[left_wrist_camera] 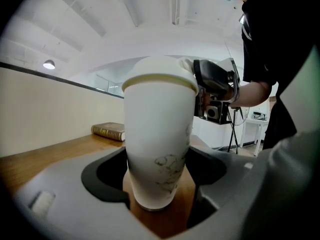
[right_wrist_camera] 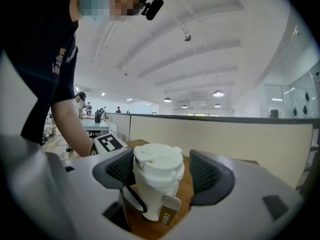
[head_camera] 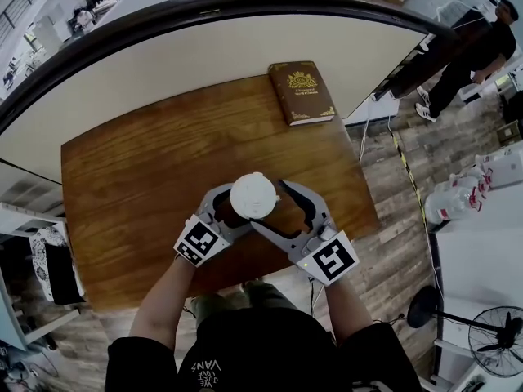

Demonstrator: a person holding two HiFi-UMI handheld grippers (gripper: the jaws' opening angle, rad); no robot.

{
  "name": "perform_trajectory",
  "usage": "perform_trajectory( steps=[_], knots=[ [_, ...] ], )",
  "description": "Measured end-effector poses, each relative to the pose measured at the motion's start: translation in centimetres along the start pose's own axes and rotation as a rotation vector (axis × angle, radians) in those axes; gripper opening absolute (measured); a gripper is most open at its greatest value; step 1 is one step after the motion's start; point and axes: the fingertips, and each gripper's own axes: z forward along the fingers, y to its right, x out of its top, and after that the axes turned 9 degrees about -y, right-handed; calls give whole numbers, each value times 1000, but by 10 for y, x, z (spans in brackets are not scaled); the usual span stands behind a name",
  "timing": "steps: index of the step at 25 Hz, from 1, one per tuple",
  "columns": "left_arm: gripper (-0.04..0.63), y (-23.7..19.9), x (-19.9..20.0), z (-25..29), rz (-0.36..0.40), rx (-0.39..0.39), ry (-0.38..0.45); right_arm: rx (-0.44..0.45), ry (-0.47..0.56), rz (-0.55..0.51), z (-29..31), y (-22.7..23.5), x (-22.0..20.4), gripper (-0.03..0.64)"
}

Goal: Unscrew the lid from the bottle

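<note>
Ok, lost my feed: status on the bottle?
Left hand-held gripper clamped on bottle body. Right hand-held gripper open around lid, not gripping. Book at far edge, clear.

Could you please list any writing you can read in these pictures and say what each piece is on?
"VANS": upside down on the person's black T-shirt; the smaller lines by it are too blurred to read.
"Coff...": on the brown tag hanging from the white bottle; the rest is unclear.
Cover of the brown book: gilt lettering too small to read.
</note>
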Motion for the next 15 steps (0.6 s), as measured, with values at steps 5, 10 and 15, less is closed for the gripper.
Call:
perform_trajectory(
  steps=[5,10,15],
  knots=[
    [362,0,2,0,-7,10,5,16,-16,-9,-9,7,-4,325],
    [362,0,0,0,-15,15,4,-3,-38,11,-18,15,-14,325],
    [362,0,-1,-2,-15,17,1,-92,-26,114,-30,36,-24,325]
  ],
)
